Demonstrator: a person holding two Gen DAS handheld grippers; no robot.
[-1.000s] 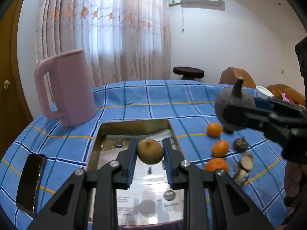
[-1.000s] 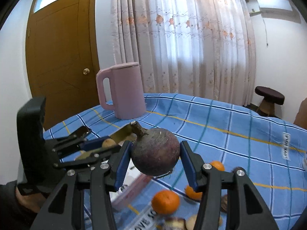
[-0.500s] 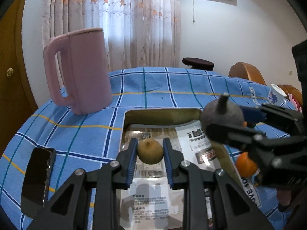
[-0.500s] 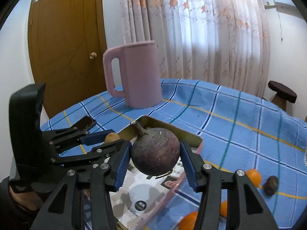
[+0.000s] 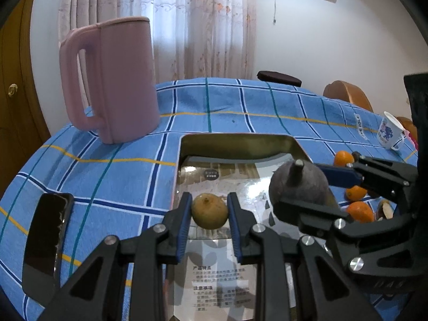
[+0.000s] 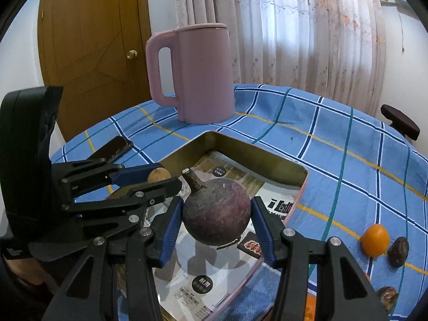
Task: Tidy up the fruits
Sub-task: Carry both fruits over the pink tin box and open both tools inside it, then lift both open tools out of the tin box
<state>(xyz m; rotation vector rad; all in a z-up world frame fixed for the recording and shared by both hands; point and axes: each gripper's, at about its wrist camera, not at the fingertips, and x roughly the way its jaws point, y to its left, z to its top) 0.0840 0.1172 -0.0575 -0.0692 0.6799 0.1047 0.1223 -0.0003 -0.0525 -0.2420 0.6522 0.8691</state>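
Left wrist view: a blue checked tablecloth [image 5: 240, 107] covers the table, curtains and a white wall behind. Ahead of the left gripper [image 5: 209, 211], clamped on a small tan fruit [image 5: 209, 210], lies a shallow metal tray [image 5: 235, 140]. Right gripper [image 6: 217, 215] pinches a dark purple fruit [image 6: 217, 214] over that tray. A pink jug [image 5: 117, 80] stands beyond-left of the fingers; oranges [image 5: 359, 211] lie right.

Your round table under the blue checked cloth [image 5: 227, 107] carries a tall pink plastic jug [image 5: 115, 80], a shallow gold metal tray [image 6: 267, 160], a black phone [image 5: 45, 235], small oranges [image 6: 374, 239] and a white printed cup [image 5: 388, 133].
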